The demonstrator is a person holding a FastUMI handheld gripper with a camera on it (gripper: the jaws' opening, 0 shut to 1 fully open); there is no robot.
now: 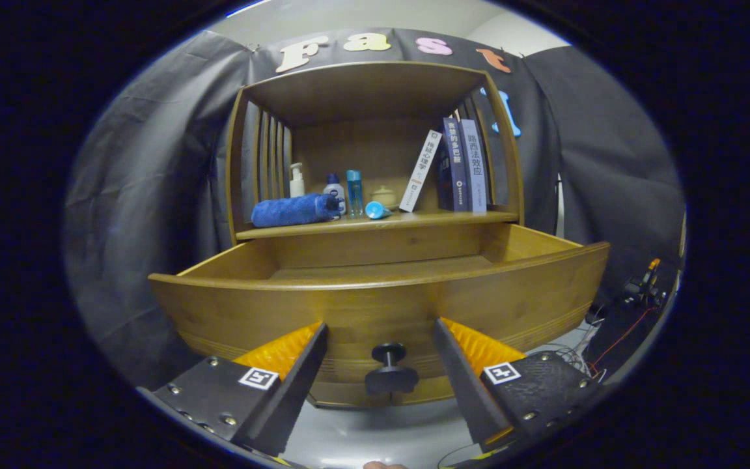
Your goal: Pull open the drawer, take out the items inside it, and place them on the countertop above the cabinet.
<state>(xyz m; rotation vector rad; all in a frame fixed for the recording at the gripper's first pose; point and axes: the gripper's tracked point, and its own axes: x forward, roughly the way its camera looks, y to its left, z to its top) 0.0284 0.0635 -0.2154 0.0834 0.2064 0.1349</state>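
Wooden drawer (375,306) pulled out, black knob (389,370) between wide-open tongs (380,329) gripping nothing; blue towel (293,210), bottles (334,191) on worktop (375,224); books (459,166) with Chinese titles.

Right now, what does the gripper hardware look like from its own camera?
The gripper has two wedge-shaped fingers that taper forward. The inner pads carry ribbed, ridged texture. Each finger sits on a flat plate fastened with small round screws, and each plate bears a square white fiducial tag with a black pattern. No cables are visible on the gripper itself.
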